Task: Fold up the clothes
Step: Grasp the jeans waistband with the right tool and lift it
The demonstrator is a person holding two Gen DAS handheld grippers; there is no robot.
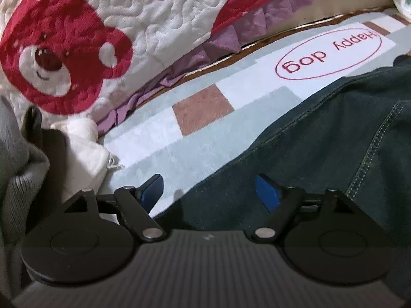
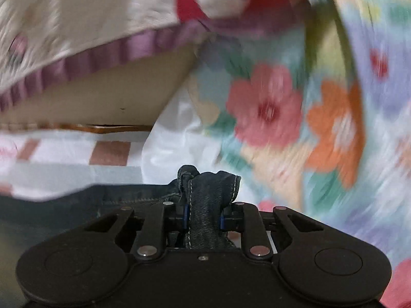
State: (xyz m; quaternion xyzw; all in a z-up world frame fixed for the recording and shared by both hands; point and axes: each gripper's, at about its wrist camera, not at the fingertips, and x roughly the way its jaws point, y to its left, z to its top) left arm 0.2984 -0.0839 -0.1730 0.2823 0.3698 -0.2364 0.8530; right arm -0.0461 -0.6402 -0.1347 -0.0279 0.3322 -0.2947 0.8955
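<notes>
Left wrist view takes in the quilted white bed cover (image 1: 159,12) with its red bear print (image 1: 59,51) and purple ruffle (image 1: 231,36), draped above a pale blue rug (image 1: 179,138) with brown squares and an oval "Happy dog" label (image 1: 327,55). Dark denim jeans (image 1: 321,133) lie spread on the rug across the right half of the frame, their light stitching showing. Grey knit fabric (image 1: 15,169) and a small white cloth (image 1: 84,148) sit at the left edge. The left gripper (image 1: 209,192) hangs just over the near edge of the jeans with its blue-padded fingers (image 1: 267,195) spread wide, gripping nothing.

Right wrist view is blurred, with a floral blanket (image 2: 295,118) filling the right side and the same ruffled cover (image 2: 77,25) above the rug (image 2: 64,159). The right gripper (image 2: 203,220) has its fingers pressed in on a bunched fold of the jeans (image 2: 208,192), the denim poking up past the fingertips while the rest trails off to the left.
</notes>
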